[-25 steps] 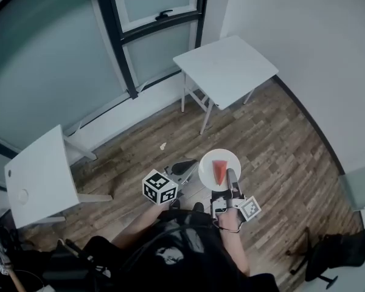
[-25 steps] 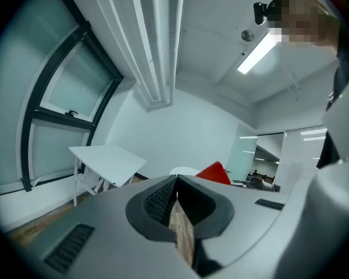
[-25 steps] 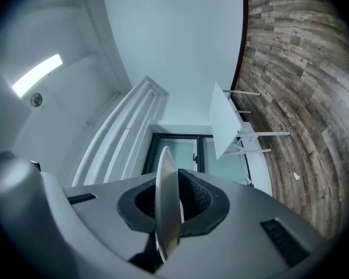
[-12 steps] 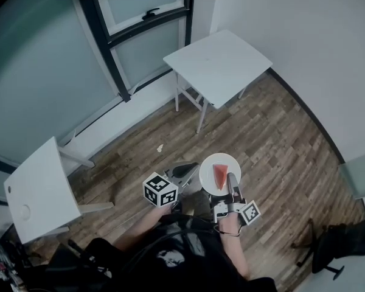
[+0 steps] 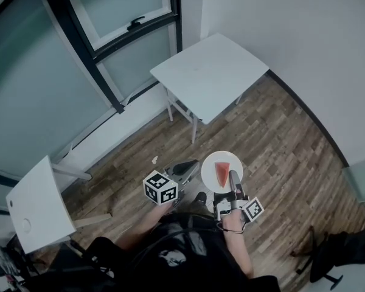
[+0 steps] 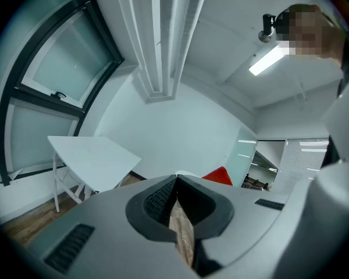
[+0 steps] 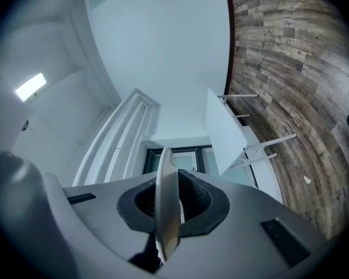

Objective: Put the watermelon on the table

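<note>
A red watermelon slice [image 5: 221,174] lies on a round white plate [image 5: 214,163], carried above the wooden floor in front of the person. My right gripper [image 5: 232,177] is shut on the plate's near rim; in the right gripper view the plate [image 7: 165,197] stands edge-on between the pads. My left gripper [image 5: 187,166] hangs just left of the plate, shut with nothing in it. In the left gripper view the jaw tips meet [image 6: 175,181], and the watermelon slice [image 6: 219,176] shows just beyond them. The white square table [image 5: 210,75] stands ahead by the window.
A second white table [image 5: 33,202] stands at the left. Dark-framed windows [image 5: 67,35] line the far wall and a white wall [image 5: 304,47] runs along the right. A dark chair [image 5: 337,248] sits at the lower right.
Both grippers and the plate have travelled across the floor towards the white square table, which now sits closer and more central. The grip on the plate is unchanged.
</note>
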The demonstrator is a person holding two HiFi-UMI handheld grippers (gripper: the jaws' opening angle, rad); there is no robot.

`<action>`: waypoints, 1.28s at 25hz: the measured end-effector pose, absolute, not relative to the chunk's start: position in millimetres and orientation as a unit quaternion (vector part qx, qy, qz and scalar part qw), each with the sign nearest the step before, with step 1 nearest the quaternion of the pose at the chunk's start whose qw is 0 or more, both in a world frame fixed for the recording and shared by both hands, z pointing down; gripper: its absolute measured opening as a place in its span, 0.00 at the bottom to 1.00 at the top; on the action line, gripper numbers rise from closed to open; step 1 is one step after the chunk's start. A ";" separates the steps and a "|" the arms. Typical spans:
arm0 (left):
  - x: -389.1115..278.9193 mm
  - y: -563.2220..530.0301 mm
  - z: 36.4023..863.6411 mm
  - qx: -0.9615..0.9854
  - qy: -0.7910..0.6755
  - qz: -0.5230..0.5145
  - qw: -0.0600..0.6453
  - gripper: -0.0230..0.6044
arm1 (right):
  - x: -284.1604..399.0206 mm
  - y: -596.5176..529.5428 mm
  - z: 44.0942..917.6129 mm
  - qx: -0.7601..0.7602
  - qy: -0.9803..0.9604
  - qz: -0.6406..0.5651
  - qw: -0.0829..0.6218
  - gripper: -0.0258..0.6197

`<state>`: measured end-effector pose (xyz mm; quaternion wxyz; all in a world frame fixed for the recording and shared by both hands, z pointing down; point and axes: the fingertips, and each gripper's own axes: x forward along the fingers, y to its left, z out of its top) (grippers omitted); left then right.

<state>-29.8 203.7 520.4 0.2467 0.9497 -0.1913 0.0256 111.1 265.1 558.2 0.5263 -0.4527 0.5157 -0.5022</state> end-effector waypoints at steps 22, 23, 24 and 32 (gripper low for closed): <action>1.1 -42.0 545.6 0.932 -0.238 0.026 0.271 0.05 | 140.6 4.8 598.3 -0.439 0.528 -0.557 0.467 0.09; -2.1 -55.8 547.8 0.931 -0.233 0.021 0.282 0.04 | 138.5 -8.0 595.0 -0.446 0.532 -0.550 0.464 0.09; -3.6 -68.1 549.8 0.929 -0.226 0.018 0.292 0.04 | 137.9 -18.1 592.3 -0.453 0.532 -0.544 0.465 0.09; 25.9 -142.8 565.9 0.938 -0.175 0.047 0.296 0.04 | 160.3 -70.3 603.5 -0.488 0.495 -0.529 0.487 0.09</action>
